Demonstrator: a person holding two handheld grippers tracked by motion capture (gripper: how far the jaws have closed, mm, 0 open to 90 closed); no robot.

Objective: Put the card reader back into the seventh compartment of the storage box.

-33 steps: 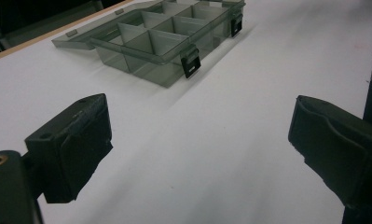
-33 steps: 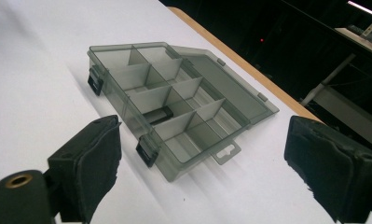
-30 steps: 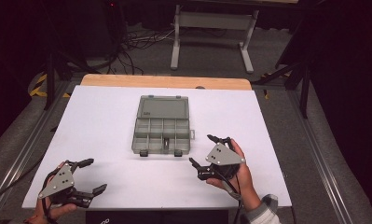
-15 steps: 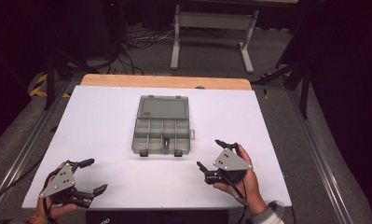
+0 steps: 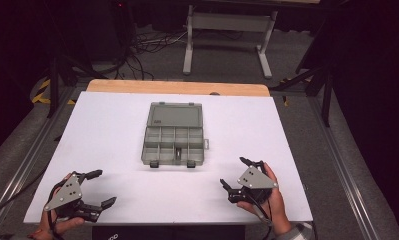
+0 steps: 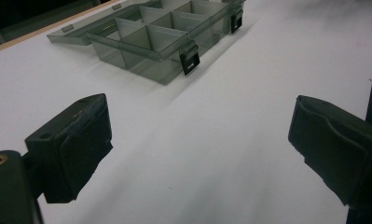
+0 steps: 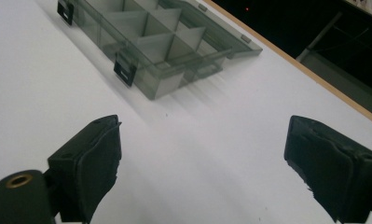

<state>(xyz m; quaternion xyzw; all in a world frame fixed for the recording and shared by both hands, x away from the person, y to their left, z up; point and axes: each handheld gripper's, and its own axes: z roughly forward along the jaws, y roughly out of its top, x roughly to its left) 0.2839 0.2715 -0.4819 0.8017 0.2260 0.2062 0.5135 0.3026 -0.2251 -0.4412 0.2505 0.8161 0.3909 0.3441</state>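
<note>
Left hand-held gripper [image 5: 98,189]: jaws wide, empty | right hand-held gripper [image 5: 235,173]: jaws wide, empty

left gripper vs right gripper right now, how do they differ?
The left gripper sits at the table's near-left corner, farther from the organizer box; the right gripper sits near-right, closer to it. Their jaws point inward from opposite sides. Both are open, empty and hand-held.

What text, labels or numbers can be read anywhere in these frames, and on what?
None readable.
Faint pale marks on the dark strip under the table's near edge: too small and blurred to read.
Organizer box, its latches, both claws: no lettering visible.
</note>
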